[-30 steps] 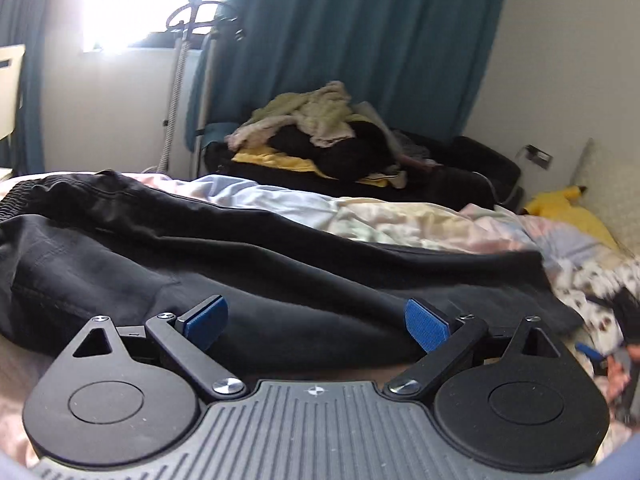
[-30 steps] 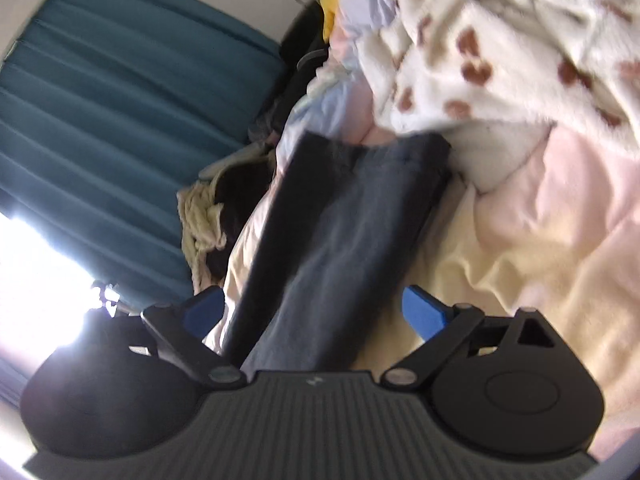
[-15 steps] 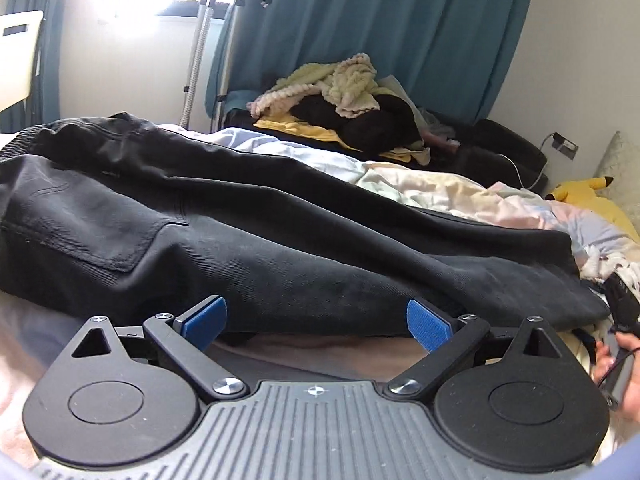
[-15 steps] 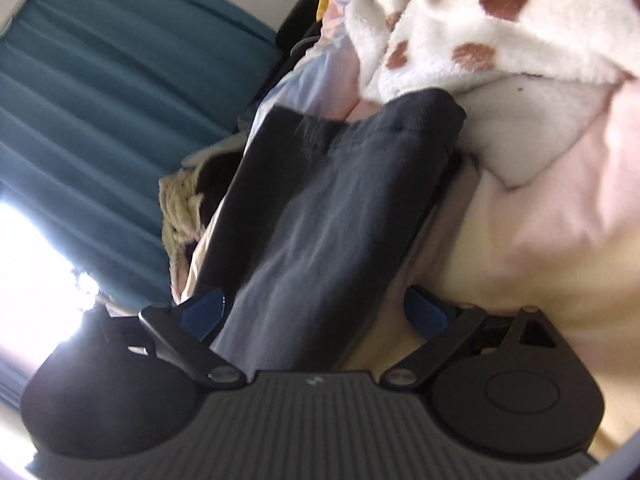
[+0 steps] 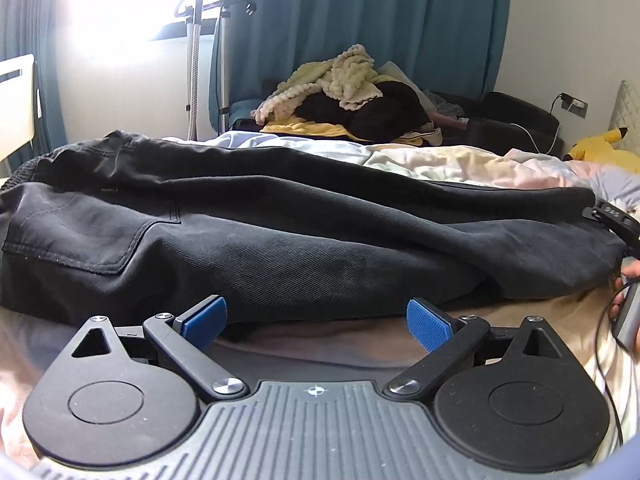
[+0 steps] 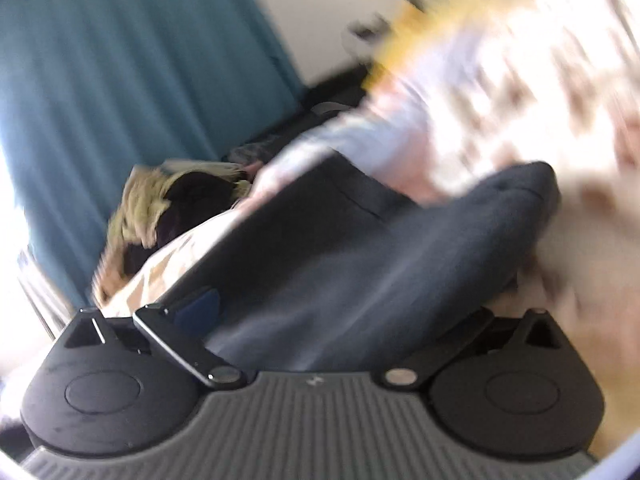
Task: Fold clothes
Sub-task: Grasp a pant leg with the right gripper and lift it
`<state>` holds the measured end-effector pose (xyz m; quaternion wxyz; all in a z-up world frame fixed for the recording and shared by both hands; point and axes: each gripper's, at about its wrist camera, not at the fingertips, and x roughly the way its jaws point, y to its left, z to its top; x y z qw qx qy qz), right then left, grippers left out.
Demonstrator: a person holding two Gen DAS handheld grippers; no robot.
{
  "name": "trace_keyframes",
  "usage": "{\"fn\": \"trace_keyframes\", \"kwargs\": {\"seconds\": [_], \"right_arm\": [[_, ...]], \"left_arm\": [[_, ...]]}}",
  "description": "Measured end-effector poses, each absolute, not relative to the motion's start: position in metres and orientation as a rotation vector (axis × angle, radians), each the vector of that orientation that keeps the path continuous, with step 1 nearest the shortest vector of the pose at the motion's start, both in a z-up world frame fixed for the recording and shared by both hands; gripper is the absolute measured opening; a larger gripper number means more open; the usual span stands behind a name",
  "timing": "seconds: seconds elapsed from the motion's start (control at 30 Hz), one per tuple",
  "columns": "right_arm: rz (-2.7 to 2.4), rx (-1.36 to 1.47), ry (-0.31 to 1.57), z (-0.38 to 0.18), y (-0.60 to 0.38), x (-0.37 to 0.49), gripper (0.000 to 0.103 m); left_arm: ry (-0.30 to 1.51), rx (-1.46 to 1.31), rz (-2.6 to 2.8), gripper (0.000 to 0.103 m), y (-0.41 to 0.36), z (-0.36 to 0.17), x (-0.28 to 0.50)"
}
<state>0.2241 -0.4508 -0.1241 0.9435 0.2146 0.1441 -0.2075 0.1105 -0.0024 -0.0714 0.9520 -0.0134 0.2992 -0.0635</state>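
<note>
Black trousers (image 5: 304, 232) lie lengthwise across the bed, waistband and back pocket to the left, leg ends to the right. My left gripper (image 5: 316, 320) is low over the sheet, open, its blue pads (image 5: 204, 316) just short of the trousers' near edge and holding nothing. In the blurred right wrist view the trousers' leg end (image 6: 400, 264) lies between the wide-apart fingers of my right gripper (image 6: 340, 312), which is open. Its right pad is hidden by the cloth. At the right rim of the left wrist view that right gripper (image 5: 612, 216) sits by the leg hems, with a hand (image 5: 624, 280) below it.
Behind the bed a pile of clothes (image 5: 352, 92) lies before a teal curtain (image 5: 360, 20). A steamer pole (image 5: 194, 60) stands by the bright window. A yellow plush toy (image 5: 600, 148) and a spotted fleece blanket (image 6: 560, 80) lie beyond the leg ends. The sheet (image 5: 460, 160) is rumpled.
The left gripper has sunk nearer the bed and the trousers' edge. The right gripper has rolled and swung in over the leg end, which now fills the gap between its fingers.
</note>
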Motion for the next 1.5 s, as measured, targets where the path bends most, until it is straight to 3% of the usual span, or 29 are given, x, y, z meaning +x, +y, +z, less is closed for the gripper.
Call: {"fn": "trace_keyframes", "kwargs": {"seconds": [0.2, 0.33, 0.47, 0.6, 0.67, 0.8, 0.83, 0.87, 1.2, 1.5], "right_arm": [[-0.395, 0.029, 0.337, -0.113, -0.389, 0.247, 0.102], [-0.381, -0.034, 0.350, -0.123, -0.383, 0.253, 0.102], [-0.422, 0.158, 0.333, -0.128, -0.407, 0.234, 0.102], [-0.521, 0.717, 0.299, -0.148, -0.471, 0.198, 0.101], [-0.538, 0.910, 0.275, -0.165, -0.496, 0.185, 0.087], [-0.526, 1.040, 0.216, -0.168, -0.516, 0.177, 0.073], [-0.511, 1.051, 0.214, -0.166, -0.520, 0.176, 0.030], [-0.488, 1.051, 0.218, -0.164, -0.524, 0.174, 0.009], [-0.559, 1.004, 0.095, -0.098, -0.524, 0.114, 0.006], [-0.683, 1.087, 0.132, -0.109, -0.549, 0.049, 0.006]], "left_arm": [[0.637, -0.050, -0.130, 0.098, 0.000, -0.073, 0.111], [0.658, -0.059, -0.128, 0.098, 0.001, -0.075, 0.113], [0.677, -0.065, -0.122, 0.098, 0.001, -0.078, 0.114], [0.685, -0.059, -0.121, 0.098, 0.000, -0.081, 0.115], [0.674, -0.059, -0.142, 0.098, -0.001, -0.081, 0.114], [0.656, -0.054, -0.171, 0.098, -0.002, -0.082, 0.116], [0.650, -0.053, -0.170, 0.098, -0.003, -0.082, 0.116], [0.646, -0.051, -0.163, 0.098, -0.003, -0.082, 0.116], [0.566, -0.094, -0.172, 0.098, 0.003, -0.069, 0.100], [0.431, -0.102, -0.325, 0.099, -0.042, -0.045, 0.126]]}}
